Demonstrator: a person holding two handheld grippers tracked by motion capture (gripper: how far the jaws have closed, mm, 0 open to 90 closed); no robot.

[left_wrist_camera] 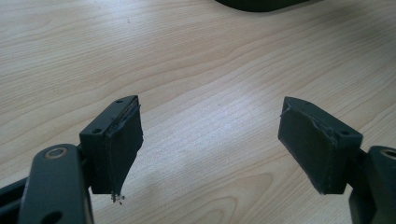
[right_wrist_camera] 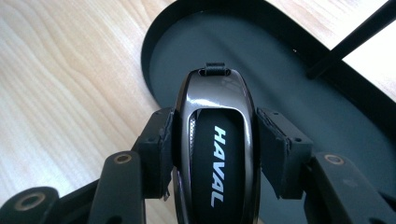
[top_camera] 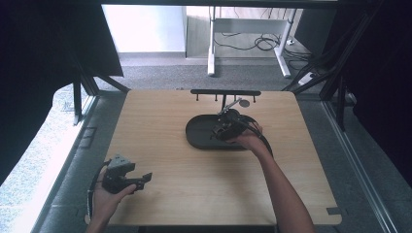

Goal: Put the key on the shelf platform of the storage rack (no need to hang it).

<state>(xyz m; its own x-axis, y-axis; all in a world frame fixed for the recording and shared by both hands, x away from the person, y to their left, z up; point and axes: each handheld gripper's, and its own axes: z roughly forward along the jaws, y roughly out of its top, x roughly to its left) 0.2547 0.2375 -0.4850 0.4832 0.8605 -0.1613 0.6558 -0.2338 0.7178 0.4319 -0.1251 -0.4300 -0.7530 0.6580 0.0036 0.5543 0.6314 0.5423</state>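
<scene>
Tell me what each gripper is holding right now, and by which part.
The right gripper clamps a black HAVAL car key fob across its two long sides, over the dark tray. The left gripper is open, holding nothing.

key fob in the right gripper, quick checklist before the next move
1. Grip: right gripper fingers clamp both sides of the key fob: ok.
2. Fob over the black tray: ok.
3. Loop at the fob's tip free: ok.
4. Rack with hooks stands behind the tray: ok.
5. Left gripper open and empty over bare table: ok.
6. Fob clear of the tray floor: cannot tell.
</scene>
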